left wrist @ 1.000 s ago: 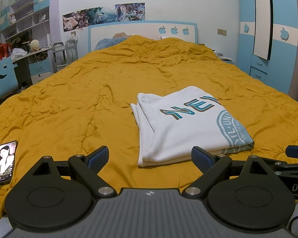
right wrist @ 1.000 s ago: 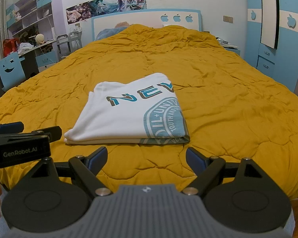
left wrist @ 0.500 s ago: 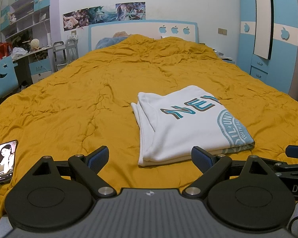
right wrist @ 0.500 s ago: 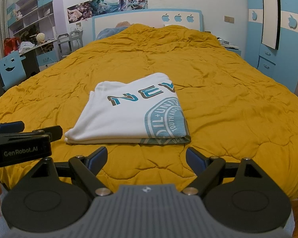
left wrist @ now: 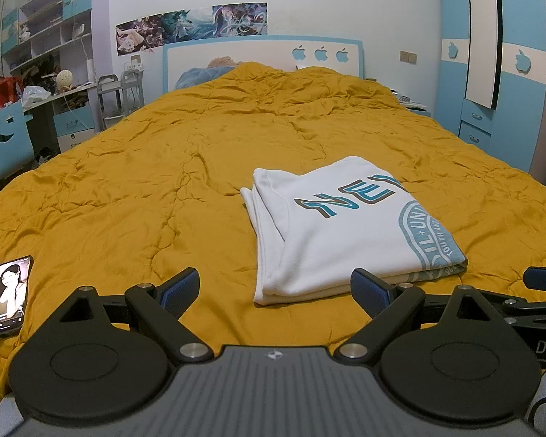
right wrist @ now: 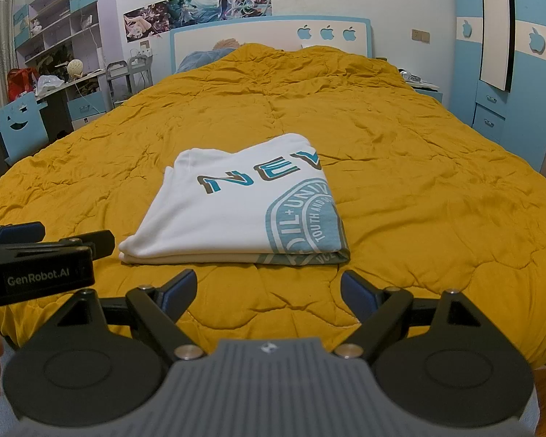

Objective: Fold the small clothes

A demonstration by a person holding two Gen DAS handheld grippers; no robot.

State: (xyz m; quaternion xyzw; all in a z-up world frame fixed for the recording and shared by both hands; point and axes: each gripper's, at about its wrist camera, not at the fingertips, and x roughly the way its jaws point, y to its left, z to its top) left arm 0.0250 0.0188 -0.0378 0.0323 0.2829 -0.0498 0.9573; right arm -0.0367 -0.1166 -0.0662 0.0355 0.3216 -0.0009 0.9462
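Evidently resting as a neat white folded shirt [left wrist: 349, 229] near the front edge of the mustard quilt [left wrist: 163, 189], layers stacked, fold apparently complete. Hanging back just short of it, left gripper [left wrist: 275, 287] and right gripper [right wrist: 267, 289] both spread wide, gripping nothing.

T-shirt [left wrist: 331, 233]: showing white with teal and grey lettering and a teal round emblem
Quilt [left wrist: 127, 196]: lying mustard yellow
Gripper pads [right wrist: 180, 287]: showing blue on black arms
Wardrobe [right wrist: 527, 73]: standing light blue with white bands
Headboard [left wrist: 258, 54]: showing white, blue-trimmed
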